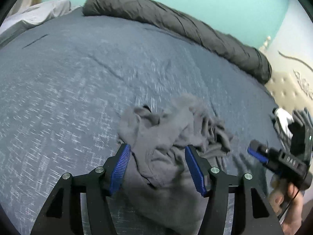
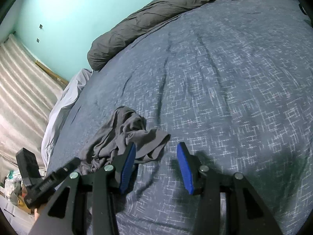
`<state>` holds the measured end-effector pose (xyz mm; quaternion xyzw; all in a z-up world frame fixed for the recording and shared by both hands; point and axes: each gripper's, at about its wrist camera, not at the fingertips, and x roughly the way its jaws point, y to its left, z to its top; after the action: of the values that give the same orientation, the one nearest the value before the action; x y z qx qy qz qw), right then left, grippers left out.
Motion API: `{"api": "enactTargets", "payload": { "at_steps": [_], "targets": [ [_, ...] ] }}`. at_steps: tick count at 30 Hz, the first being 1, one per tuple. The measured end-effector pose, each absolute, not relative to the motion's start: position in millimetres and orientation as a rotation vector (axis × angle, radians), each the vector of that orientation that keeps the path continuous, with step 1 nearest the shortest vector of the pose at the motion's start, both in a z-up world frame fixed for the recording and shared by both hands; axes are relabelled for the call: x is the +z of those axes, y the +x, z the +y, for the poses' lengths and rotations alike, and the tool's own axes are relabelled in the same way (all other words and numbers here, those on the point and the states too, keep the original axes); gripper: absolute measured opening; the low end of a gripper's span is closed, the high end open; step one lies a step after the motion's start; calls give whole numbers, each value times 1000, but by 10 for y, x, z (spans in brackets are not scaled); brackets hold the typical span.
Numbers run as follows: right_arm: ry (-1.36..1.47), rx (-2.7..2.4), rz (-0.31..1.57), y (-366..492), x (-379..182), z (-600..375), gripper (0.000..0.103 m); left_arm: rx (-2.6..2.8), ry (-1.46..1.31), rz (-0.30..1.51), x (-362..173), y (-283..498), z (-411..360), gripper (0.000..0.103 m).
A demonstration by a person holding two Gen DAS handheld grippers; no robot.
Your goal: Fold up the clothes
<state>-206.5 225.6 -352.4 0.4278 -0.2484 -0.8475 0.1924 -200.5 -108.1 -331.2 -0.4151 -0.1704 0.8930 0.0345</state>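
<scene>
Crumpled grey garment (image 1: 166, 137) on bed (image 1: 68, 78), garment type unclear, blurred, both grippers' jaws wide apart, empty.

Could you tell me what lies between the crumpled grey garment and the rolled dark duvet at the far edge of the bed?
Only bare blue patterned bedspread separates the grey garment from the dark duvet; the right wrist view shows it best.

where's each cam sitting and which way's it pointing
Left wrist: on the left gripper, jaws open over the grey garment on the bed; right gripper and hand at right.
Right wrist: on the right gripper, open, over bed; left gripper's body at lower left.
Shared: garment, bed, rolled duvet.
</scene>
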Motion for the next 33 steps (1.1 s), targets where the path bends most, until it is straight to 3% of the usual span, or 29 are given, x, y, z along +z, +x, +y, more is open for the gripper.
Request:
{"api": "enactTargets", "payload": {
  "at_steps": [5,6,14,15,16,17,24,25,26,28,33],
  "targets": [
    [1247,-2326,-681,-2186,-3591,2084,53,2710,-1301,-542,-3360,-1997,-1124,17],
    [1252,-2315,-679,-2203,-3601,2048,54,2706,-1297,-545,-3356,-1983,-1131,14],
    [1224,-2275,-624,-2282,-3628,1831,56,2781,-1218,-587,-3217,-1821,-1324,8],
    [1223,-2262,-634,-2293,-3639,1819,52,2805,-1205,-604,-3200,-1778,-1376,8],
    [1224,-2252,-642,-2300,-3648,1803,36,2829,-1195,-616,-3171,-1777,-1428,8],
    [1226,-2245,-642,-2307,-3650,1785,29,2858,-1180,-631,-3146,-1760,-1487,8],
    [1220,-2246,-687,-2331,-3584,1795,26,2966,-1219,-778,-3231,-1693,-1822,9],
    [1219,-2255,-696,-2332,-3577,1817,26,2983,-1223,-760,-3217,-1686,-1801,17],
    [1217,-2265,-707,-2333,-3571,1841,26,3007,-1221,-732,-3190,-1680,-1767,39],
    [1220,-2277,-731,-2339,-3575,1892,28,3030,-1170,-700,-3118,-1666,-1718,55],
    [1240,-2297,-777,-2342,-3598,2023,29,3015,-1086,-606,-2961,-1787,-1461,61]
  ]
}}
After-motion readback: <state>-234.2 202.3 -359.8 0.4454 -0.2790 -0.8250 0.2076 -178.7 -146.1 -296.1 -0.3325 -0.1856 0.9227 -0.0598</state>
